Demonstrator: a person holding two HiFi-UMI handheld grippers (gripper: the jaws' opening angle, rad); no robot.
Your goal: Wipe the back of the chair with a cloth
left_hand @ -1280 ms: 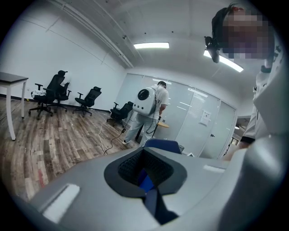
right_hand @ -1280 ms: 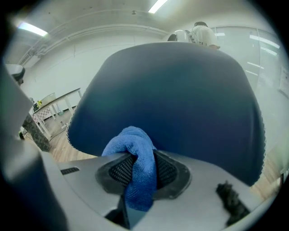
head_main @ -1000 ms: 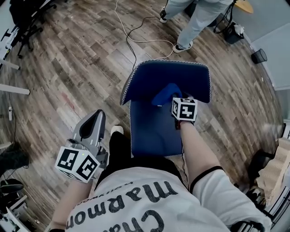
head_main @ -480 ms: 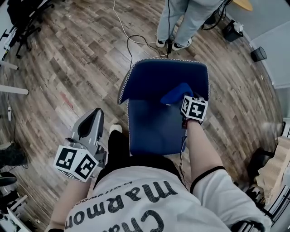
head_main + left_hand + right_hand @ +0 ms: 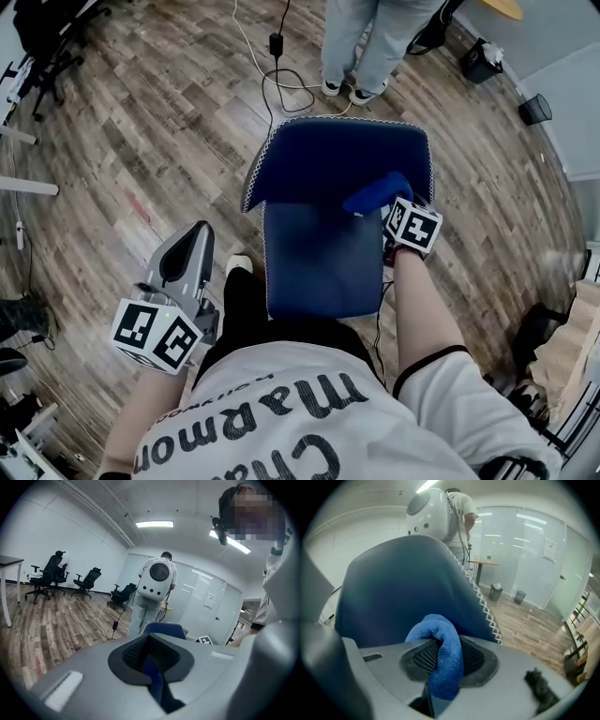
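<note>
The person's right arm reaches forward and is nearly straight. Its right gripper is held up against the inner face of a blue chair's backrest, towards that backrest's right edge. The fingers of this gripper are clamped on a bright blue cloth. The cloth bunches out ahead of the fingertips, and a fold hangs down through the gap between the fingers. In the head view the bunched end touches the backrest. The backrest fills the space directly ahead of the fingers, and its white zigzag edge stitching runs off to their right.

The left arm is bent at the person's side. The left gripper is held low, well apart from the chair, and points forward over the wooden floor. Its fingers are pressed together, with only a thin dark-blue sliver showing in the slit, and what that sliver is cannot be told.

Far beyond the right fingers, two small bins stand by a glass wall, and their contents cannot be seen. A second person wearing a white backpack stands beyond the chair.
</note>
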